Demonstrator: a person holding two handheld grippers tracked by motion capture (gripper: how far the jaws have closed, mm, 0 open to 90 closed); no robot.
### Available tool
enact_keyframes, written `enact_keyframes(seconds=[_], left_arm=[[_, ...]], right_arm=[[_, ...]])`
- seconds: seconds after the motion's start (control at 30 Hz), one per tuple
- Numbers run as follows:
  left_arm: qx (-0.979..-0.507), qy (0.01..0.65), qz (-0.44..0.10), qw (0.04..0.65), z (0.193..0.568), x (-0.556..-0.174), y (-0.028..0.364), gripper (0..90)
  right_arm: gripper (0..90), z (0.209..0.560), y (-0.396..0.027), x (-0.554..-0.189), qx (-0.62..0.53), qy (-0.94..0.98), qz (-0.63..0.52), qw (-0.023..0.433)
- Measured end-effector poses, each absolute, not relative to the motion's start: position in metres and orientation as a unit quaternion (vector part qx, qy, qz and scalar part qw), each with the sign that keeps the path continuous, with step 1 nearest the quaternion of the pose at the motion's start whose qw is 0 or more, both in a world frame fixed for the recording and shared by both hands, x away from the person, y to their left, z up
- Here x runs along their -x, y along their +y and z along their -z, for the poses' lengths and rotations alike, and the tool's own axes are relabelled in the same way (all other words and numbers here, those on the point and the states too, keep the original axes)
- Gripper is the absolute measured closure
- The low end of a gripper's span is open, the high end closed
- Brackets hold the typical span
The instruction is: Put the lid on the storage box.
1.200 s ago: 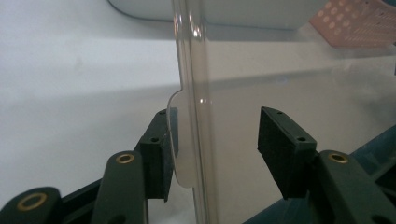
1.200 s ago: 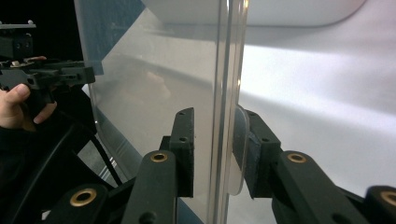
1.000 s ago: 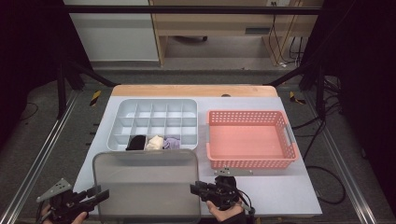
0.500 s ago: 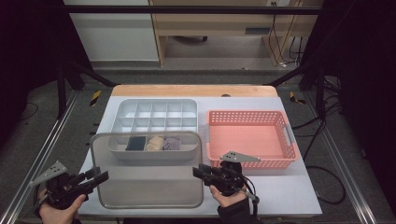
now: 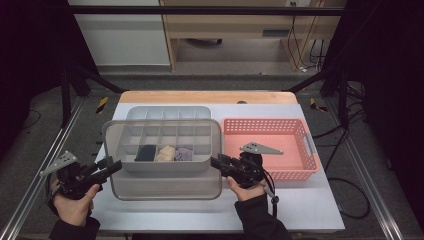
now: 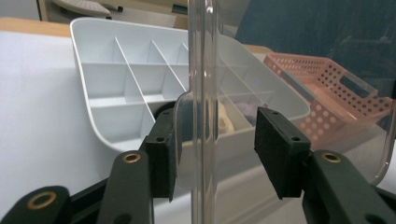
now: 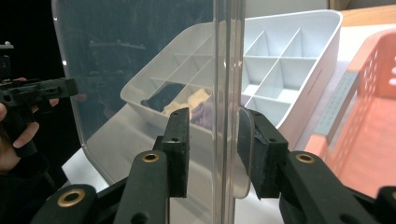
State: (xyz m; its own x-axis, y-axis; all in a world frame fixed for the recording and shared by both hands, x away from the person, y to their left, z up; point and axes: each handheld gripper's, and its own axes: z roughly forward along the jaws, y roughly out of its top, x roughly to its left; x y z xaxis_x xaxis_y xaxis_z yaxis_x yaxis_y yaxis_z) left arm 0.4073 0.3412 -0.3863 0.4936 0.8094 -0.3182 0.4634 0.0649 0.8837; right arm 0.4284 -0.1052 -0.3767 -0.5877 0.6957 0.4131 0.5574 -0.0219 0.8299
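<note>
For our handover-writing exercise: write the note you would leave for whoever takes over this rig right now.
Left hand-held gripper: the clear lid's left edge is between its jaws; a gap shows at one pad, so the grip is unsure.
Right hand-held gripper: the lid's right edge is between its jaws, which have just been opening; the grip is unsure.
Things: the lid hangs tilted over the front of the grey divided box; three rolled cloths are in its front row; the pink basket is beside it.
Done: lid off the table.
Left: probably level it and seat it on the box.
</note>
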Motion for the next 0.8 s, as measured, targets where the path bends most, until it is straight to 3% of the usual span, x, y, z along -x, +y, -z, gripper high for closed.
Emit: enact_keyframes(seconds=[0.8], left_arm=[[-0.643,0.475,-0.164,0.578,0.35,-0.466,0.351,51.8]], right_arm=[[63.0,0.331,-0.094,-0.484,-0.447,0.692,-0.56,0.089]])
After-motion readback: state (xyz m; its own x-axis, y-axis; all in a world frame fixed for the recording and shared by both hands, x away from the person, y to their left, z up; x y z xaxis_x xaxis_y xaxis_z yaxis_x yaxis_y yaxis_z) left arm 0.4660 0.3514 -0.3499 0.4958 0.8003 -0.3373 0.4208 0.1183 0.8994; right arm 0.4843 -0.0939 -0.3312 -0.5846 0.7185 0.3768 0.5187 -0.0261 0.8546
